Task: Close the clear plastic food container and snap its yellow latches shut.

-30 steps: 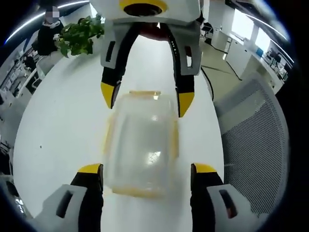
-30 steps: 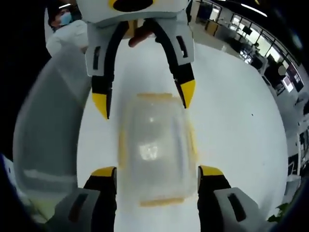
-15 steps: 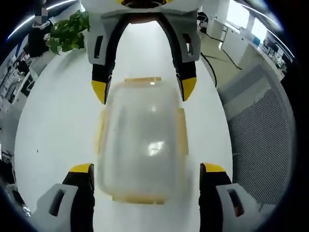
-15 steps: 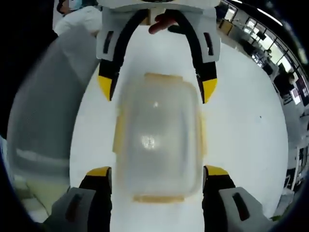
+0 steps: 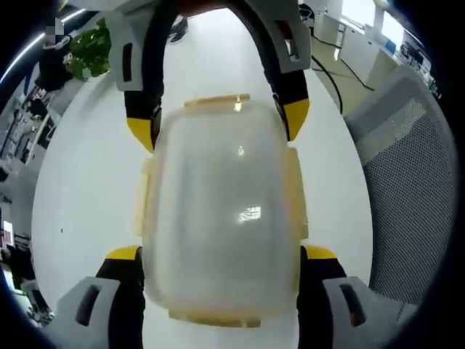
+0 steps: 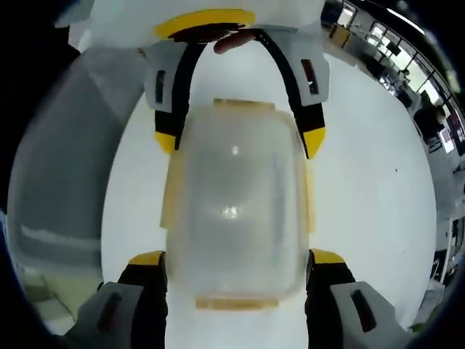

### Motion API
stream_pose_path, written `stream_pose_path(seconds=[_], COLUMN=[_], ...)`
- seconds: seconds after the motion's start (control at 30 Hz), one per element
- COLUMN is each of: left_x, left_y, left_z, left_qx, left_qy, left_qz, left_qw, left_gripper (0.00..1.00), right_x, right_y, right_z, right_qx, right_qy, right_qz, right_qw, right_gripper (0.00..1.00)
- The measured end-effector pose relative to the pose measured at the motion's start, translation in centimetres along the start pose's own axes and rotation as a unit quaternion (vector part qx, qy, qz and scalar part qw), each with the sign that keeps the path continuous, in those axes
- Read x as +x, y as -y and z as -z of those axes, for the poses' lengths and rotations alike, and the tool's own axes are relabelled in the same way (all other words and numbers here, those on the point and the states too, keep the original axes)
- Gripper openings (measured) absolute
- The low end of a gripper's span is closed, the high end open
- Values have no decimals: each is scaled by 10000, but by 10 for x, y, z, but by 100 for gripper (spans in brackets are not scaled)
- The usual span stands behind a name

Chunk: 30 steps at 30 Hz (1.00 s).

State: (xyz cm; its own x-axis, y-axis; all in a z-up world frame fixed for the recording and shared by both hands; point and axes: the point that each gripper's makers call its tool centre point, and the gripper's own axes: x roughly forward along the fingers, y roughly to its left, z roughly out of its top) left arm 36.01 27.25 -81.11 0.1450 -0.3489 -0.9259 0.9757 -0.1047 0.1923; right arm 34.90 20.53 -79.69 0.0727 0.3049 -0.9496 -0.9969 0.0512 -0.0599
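Note:
A clear plastic container [image 5: 221, 218] with its lid on rests on the white table [image 5: 80, 182]. Yellow latches [image 5: 296, 193] stick out from all its sides. My left gripper [image 5: 221, 254] is open and straddles the near end of the box, one yellow tip on each side. From the far end my right gripper [image 5: 218, 125] reaches in, open too, its tips beside the far corners. In the right gripper view the container [image 6: 232, 203] lies between my right gripper [image 6: 237, 257] and the left gripper [image 6: 240, 139]. I cannot tell whether the tips touch the side latches [image 6: 168, 200].
A potted plant [image 5: 91, 54] stands at the table's far left, with a person [image 5: 54, 58] behind it. A grey mesh chair [image 5: 407, 167] sits past the table's right edge and appears as a chair back [image 6: 65, 160]. A fingertip [image 6: 232, 40] rests on the left gripper's body.
Both cameras have come closer, so the container looms larger. Each gripper's open jaws now reach further along the box's sides. The container itself has stayed in place.

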Motion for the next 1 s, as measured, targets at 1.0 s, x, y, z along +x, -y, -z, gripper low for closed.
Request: stream_pose_path(seconds=[1.0], left_x=[-1], left_y=[-3], left_z=[6], left_qx=[50], left_qy=[-70], left_qz=[83], left_qw=[9999], left_gripper=[89], right_x=[5], right_y=[1], right_z=[-8], right_qx=[224], right_qy=[102], right_qz=[61], right_qw=[9997], right_gripper=[79])
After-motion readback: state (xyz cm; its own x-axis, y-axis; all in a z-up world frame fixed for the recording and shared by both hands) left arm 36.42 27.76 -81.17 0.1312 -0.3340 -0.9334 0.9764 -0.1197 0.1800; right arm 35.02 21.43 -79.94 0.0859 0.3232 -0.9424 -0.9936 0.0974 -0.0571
